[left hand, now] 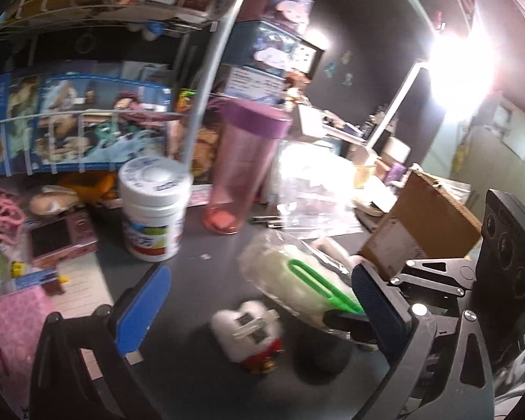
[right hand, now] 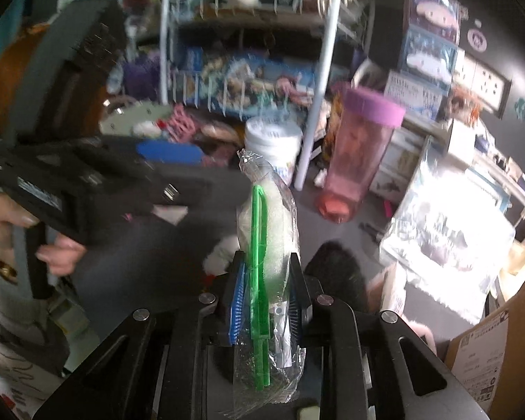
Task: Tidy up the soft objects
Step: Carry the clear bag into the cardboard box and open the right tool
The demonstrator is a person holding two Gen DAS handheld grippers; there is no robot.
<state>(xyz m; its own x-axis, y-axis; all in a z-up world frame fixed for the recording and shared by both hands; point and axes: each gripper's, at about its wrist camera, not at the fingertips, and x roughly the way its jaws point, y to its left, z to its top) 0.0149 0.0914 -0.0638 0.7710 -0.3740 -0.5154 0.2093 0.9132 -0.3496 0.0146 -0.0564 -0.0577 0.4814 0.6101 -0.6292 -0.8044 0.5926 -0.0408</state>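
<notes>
The right gripper (right hand: 266, 311) is clamped on a clear plastic packet (right hand: 267, 231) holding a pale sponge-like pad and a green plastic tool; the blue pads press the packet's lower part from both sides, and it stands upright above the dark desk (left hand: 206, 241); in the left wrist view the packet (left hand: 290, 276) sits held at the lower right; the left gripper (left hand: 259, 301) is open, nothing between its jaws; a small white plush toy (left hand: 250, 329) with red trim lies on the desk between its fingers, untouched; a white lidded jar (left hand: 154, 210) and a pink tumbler (left hand: 241, 168) with a purple lid stand farther back.
</notes>
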